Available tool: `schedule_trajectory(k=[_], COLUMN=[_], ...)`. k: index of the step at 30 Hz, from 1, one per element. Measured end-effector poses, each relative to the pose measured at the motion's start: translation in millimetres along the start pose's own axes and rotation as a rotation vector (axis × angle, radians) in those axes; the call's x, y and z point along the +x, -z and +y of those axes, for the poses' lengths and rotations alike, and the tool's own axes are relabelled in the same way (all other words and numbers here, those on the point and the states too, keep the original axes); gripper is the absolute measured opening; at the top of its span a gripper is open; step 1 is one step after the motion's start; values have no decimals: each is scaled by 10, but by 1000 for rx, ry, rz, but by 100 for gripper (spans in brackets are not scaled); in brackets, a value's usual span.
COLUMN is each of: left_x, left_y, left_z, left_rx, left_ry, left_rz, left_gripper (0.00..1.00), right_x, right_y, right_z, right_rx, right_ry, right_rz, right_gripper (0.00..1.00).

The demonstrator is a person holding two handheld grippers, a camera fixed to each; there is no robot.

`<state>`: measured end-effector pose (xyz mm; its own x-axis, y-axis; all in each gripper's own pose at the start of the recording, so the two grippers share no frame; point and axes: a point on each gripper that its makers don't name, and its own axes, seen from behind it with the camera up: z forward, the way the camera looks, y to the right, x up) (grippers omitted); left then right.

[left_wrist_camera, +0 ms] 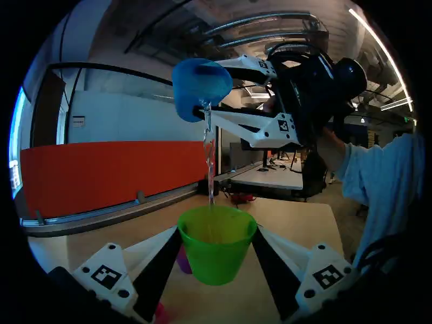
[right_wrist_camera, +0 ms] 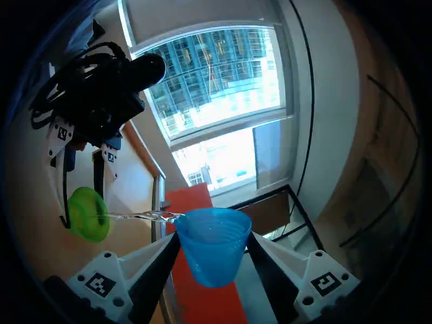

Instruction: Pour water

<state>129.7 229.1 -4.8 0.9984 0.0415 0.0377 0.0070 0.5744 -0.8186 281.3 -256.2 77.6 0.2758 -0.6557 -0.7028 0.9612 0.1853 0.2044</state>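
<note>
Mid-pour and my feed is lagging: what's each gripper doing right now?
Left gripper: shut on the green cup, held upright.
Right gripper: shut on the blue cup, tipped and pouring water into the green cup.

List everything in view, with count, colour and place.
green plastic cup: 1, green, upright in left claw
blue plastic cup: 1, blue, tipped in right claw, above green cup
water stream: 1, clear, falling from blue cup into green cup
wooden table: 1, tan, below cups
wall panel: 1, orange, behind table
small purple object: 1, purple, behind green cup
window: 1, bright, beyond blue cup
sleeve: 1, pale blue, on arm holding right claw
claws: 2, white and black, each shut on its cup
</note>
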Motion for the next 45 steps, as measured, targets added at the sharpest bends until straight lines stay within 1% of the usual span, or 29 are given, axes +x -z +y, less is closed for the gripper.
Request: schedule_trajectory(k=[23,29,45], left_x=[15,3,-31], left_y=[1,-14,-21], left_z=[40,59,24], left_rx=[-3,-6,-1], left_ry=[-3,-2,7], left_rz=[-1,-3,-8], left_gripper=[87,87,87], right_x=[25,23,96], right_y=[8,-3,-54], right_z=[-30,-70,-120], right_rx=[7,14,27], right_ry=[107,139,242], right_rz=[-4,-6,-9], right_gripper=[89,89,89])
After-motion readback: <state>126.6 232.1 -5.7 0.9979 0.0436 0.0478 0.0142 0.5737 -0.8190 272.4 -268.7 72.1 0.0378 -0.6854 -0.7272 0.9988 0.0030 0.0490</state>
